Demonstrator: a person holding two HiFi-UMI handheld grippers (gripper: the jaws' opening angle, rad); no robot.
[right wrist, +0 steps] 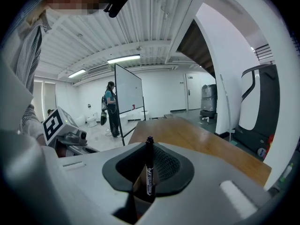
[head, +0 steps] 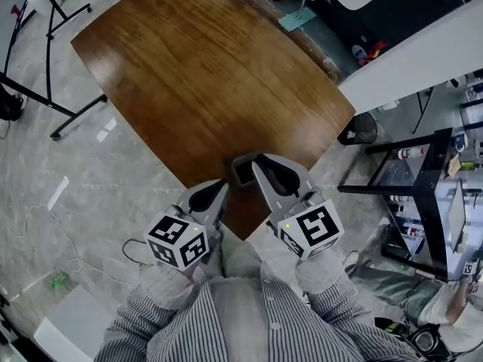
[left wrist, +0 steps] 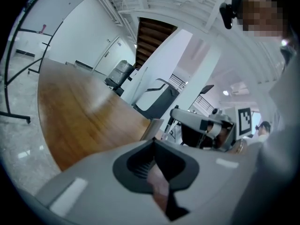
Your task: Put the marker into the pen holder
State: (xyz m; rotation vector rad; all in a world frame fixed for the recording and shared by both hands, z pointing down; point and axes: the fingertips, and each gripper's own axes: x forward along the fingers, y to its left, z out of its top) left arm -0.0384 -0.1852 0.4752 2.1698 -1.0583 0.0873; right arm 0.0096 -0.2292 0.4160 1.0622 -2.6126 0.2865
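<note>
A black marker [right wrist: 149,169] stands upright between the pads of my right gripper [right wrist: 149,146], which is shut on it. In the head view the right gripper [head: 258,164] hovers at the near edge of the wooden table [head: 196,74], its tips right beside the small dark pen holder [head: 242,174]. The marker itself is hidden in that view. My left gripper [head: 222,185] hangs just left of the holder, off the table's edge. Its jaws meet at the tip [left wrist: 153,143] with nothing between them. The pen holder [left wrist: 152,128] shows as a pale box just past them.
Black stand legs [head: 53,89] spread over the floor at the left. A white tabletop [head: 423,51] and a black shelf rack [head: 423,179] stand at the right. A person [right wrist: 111,108] stands by a whiteboard [right wrist: 129,95] far off.
</note>
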